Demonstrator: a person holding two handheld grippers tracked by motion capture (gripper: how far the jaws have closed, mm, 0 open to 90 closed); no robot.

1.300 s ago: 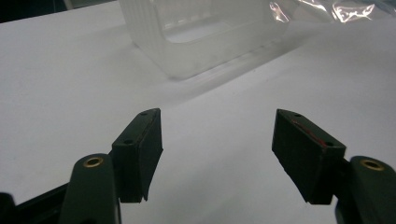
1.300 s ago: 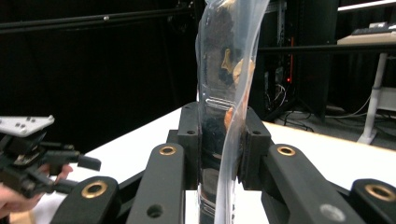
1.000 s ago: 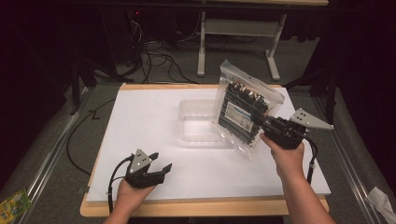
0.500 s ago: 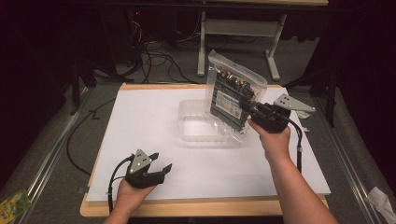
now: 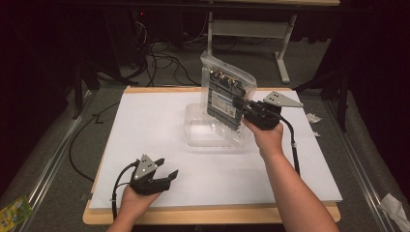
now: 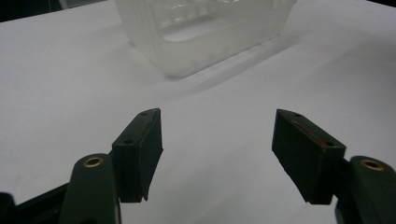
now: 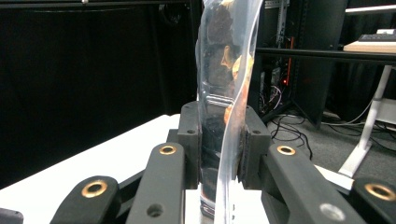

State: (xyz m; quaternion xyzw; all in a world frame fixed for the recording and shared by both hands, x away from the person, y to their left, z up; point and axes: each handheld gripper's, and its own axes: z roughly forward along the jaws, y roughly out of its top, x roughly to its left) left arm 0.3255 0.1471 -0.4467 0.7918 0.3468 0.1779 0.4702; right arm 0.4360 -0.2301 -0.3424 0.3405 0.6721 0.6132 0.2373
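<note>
Carried leftward since the earlier frames, the clear bag [image 5: 227,99] now hangs nearly upright over the clear tray [image 5: 208,133] toward the table's far edge, and the right gripper [image 5: 244,110] is clamped on its near edge. It looks floppy, slick and weighed down by dark hardware, so a pinch on the flat film beside the contents should hold best. Near the table's front edge, the left gripper [image 5: 164,169] rests with jaws apart. Only the tray walls stand in the bag's way.
</note>
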